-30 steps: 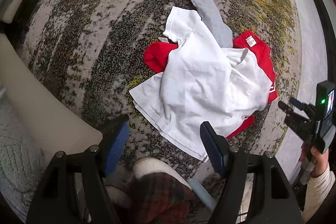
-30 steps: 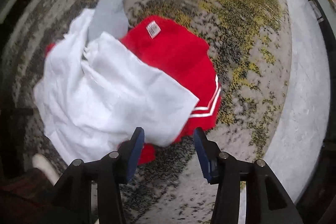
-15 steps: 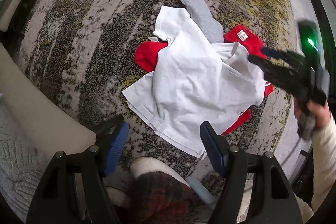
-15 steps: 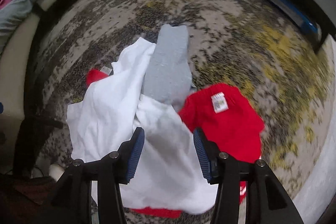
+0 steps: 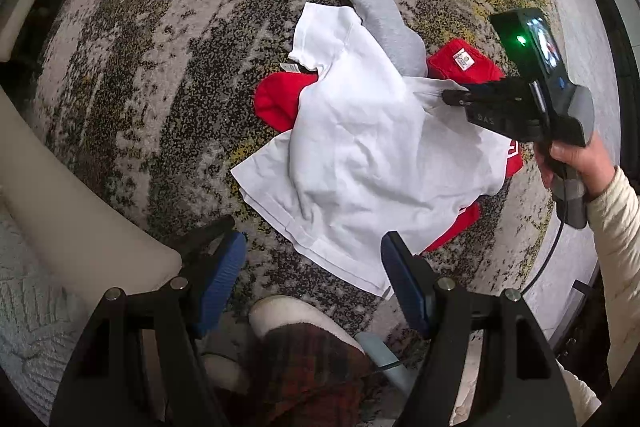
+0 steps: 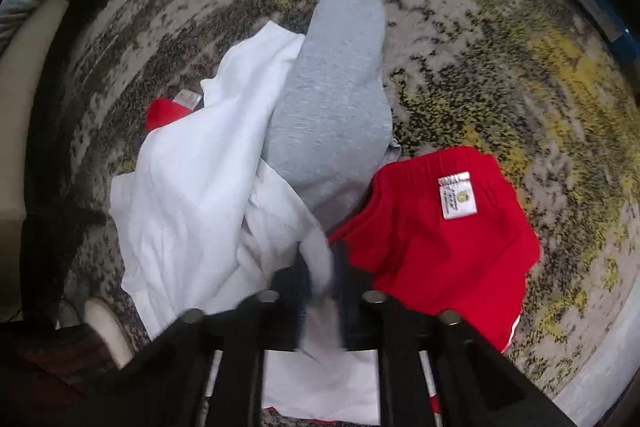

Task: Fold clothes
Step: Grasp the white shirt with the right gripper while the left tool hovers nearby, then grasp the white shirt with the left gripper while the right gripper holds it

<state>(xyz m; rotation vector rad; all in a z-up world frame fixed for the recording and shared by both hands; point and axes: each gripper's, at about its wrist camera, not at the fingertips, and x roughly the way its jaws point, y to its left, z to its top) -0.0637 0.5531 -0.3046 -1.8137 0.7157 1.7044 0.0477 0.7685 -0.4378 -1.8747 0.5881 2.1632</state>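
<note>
A white T-shirt (image 5: 360,155) lies crumpled on a mottled rug, over red shorts (image 5: 464,67) and a grey garment (image 5: 384,15). In the right wrist view the white T-shirt (image 6: 200,187) sits left of the grey garment (image 6: 332,107) and the red shorts (image 6: 440,239). My right gripper (image 6: 322,275) is shut on a fold of the white shirt near its collar; in the left wrist view that right gripper (image 5: 448,95) touches the shirt's upper right. My left gripper (image 5: 308,267) hangs open above the shirt's near hem, holding nothing.
A cream sofa edge (image 5: 72,211) runs along the left. A person's slippered foot (image 5: 292,319) and plaid trouser leg stand just under my left gripper. A hand (image 5: 572,159) and cream sleeve hold the right tool. Bare floor (image 5: 580,27) borders the rug on the right.
The right gripper moved in over the pile, dropped to the white shirt and shut on it. The left gripper stayed nearly still and open.
</note>
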